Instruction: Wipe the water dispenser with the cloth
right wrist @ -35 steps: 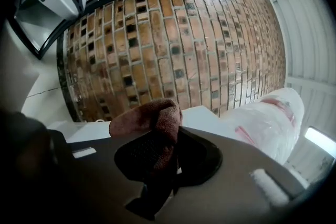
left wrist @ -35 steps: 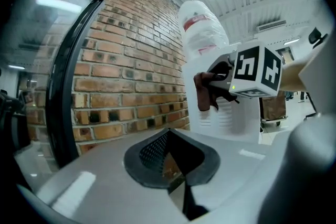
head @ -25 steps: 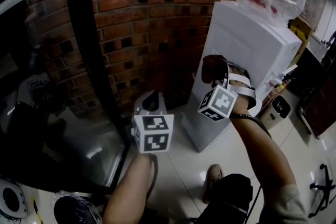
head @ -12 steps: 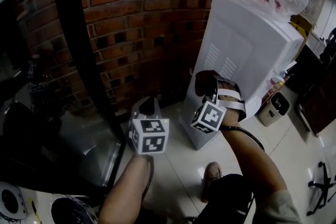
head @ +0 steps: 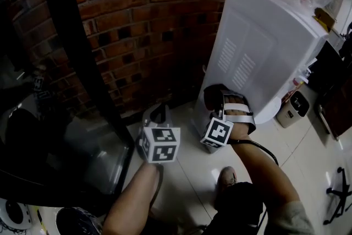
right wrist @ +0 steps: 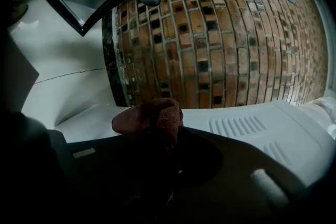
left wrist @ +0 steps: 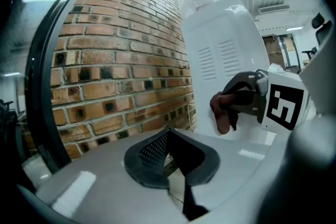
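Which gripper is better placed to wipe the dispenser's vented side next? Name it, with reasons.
Right. The right gripper is shut on the cloth, close to the water dispenser panel. The left gripper is shut, empty, and off to the side.

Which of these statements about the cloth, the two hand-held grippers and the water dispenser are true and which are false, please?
1. The right hand-held gripper grips a reddish-brown cloth. True.
2. The left hand-held gripper grips a second cloth. False: nothing is between its jaws.
3. The water dispenser has a black body. False: its body is white, with vent slots in the side panel.
4. A brick wall stands beside the dispenser. True.
5. The cloth lies on the floor. False: it is in the right hand-held gripper, up at the dispenser's side panel.
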Available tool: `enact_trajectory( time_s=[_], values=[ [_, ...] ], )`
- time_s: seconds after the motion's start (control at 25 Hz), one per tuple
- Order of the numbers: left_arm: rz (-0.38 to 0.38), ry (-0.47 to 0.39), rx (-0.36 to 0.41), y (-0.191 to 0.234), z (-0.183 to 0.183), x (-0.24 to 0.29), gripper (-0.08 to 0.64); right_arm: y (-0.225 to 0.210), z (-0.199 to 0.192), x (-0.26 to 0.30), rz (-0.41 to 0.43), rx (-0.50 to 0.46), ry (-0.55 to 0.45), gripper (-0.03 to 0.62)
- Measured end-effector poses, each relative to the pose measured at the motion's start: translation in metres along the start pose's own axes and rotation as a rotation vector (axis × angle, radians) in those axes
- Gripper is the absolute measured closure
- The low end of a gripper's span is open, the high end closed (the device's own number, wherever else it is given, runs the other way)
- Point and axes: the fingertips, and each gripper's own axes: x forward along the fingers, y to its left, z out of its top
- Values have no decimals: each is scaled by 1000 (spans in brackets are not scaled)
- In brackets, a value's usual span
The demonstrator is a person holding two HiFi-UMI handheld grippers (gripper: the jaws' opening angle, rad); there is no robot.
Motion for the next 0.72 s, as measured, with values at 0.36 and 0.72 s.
enact_trajectory(
  time_s=[0.36,0.72],
  values=[
    [-60,49,45,-29,-35,25,560,48,5,7,44,-59,-29,509],
    [-102,122,75,-49,-72,47,560,122,10,23,128,-116,-66,509]
  ],
)
